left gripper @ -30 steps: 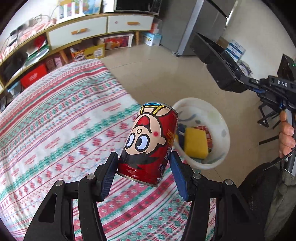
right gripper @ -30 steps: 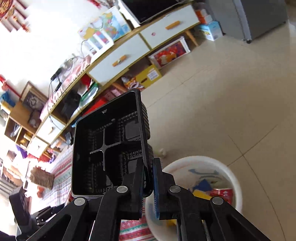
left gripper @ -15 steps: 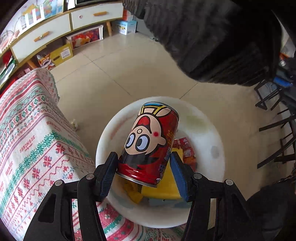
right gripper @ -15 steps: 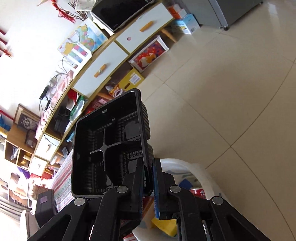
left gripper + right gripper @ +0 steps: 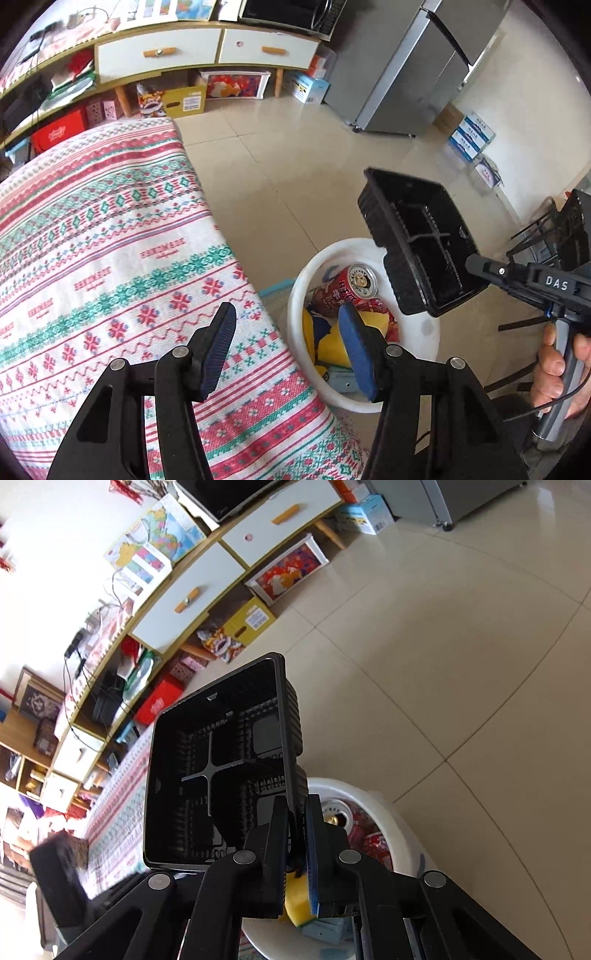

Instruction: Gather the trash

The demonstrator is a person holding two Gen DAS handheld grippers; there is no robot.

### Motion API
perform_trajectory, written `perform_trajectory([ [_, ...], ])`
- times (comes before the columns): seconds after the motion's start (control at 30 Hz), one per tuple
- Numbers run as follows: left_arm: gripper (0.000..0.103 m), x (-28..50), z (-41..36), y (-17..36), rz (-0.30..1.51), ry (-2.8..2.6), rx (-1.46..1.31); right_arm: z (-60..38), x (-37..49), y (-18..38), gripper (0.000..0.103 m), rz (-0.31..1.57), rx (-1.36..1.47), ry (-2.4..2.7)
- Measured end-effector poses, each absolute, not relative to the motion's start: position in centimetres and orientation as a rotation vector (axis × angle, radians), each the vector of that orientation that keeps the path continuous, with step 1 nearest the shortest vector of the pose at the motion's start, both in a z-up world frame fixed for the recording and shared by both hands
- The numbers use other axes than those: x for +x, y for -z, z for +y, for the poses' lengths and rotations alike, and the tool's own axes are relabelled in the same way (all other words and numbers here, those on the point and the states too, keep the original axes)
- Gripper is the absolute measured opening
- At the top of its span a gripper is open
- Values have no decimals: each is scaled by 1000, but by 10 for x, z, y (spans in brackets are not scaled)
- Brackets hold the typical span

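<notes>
Beige floor tiles surround a white bin (image 5: 295, 317) just beside the counter's patterned cloth (image 5: 110, 258). Above the bin, the right gripper (image 5: 295, 834) fingers pinch a black tray (image 5: 417, 240). The red can (image 5: 347, 288) lies inside it, left gripper (image 5: 284, 343) fingers apart, empty.

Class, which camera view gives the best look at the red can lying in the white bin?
The left wrist view: the red can lies in the white bin, top and side visible. In the right wrist view only a sliver of it shows beside the black tray.
</notes>
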State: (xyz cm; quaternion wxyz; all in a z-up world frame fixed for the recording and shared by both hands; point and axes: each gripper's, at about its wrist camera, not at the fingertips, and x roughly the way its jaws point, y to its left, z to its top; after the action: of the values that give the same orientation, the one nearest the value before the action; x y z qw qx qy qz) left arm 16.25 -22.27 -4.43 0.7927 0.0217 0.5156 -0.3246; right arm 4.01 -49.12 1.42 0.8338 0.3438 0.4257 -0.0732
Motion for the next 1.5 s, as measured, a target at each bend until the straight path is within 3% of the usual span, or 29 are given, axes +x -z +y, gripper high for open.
perform_trajectory([
  [0.33, 60, 144, -171, 37, 1107, 678, -5, -449, 56, 15, 10, 1142, 496, 119],
  [0.47, 60, 143, -158, 33, 1104, 670, -57, -445, 59, 34, 26, 1257, 389, 218],
  [0.8, 64, 117, -147, 21, 1104, 622, -80, -448, 50, 13, 36, 1164, 394, 250],
  [1.27, 70, 66, -117, 16, 1047, 382, -45, -332, -1, -20, 70, 931, 228, 147],
  [1.5, 80, 30, -104, -10, 937, 309, 31, -302, -37, -27, 78, 860, 239, 186],
])
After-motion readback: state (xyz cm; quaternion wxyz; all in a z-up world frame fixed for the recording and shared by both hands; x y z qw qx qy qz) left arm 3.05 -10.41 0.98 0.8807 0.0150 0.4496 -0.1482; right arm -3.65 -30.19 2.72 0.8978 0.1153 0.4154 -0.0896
